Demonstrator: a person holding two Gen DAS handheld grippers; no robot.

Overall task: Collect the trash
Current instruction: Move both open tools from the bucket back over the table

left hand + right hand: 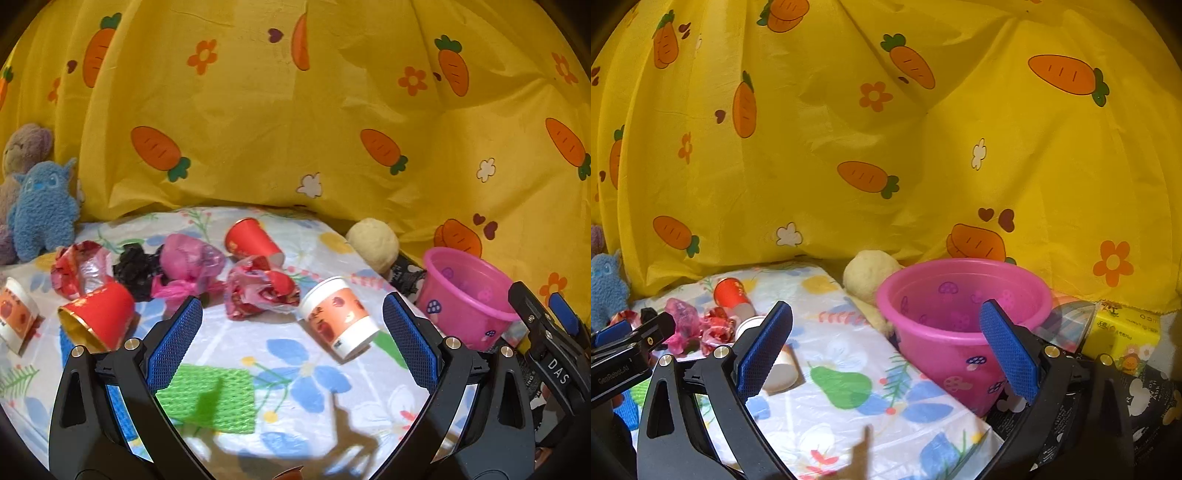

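Note:
Trash lies on a floral tablecloth (317,373): a white and orange paper cup (338,317) on its side, two red cups (253,242) (98,319), crumpled red wrappers (262,291) (77,267), a pink bag (188,264), black scrap (135,269) and a green net sleeve (212,397). A pink bucket (960,328) stands off the table's right edge and looks empty. My left gripper (291,339) is open and empty above the cloth, near the white cup. My right gripper (886,347) is open and empty, in front of the bucket.
A yellow carrot-print cloth (295,129) hangs behind. A blue plush (42,212) and a brown plush (22,151) sit at the far left. A cream ball (373,242) lies behind the bucket. A yellow tissue pack (1121,338) lies right of the bucket. Another white cup (14,314) lies at the left edge.

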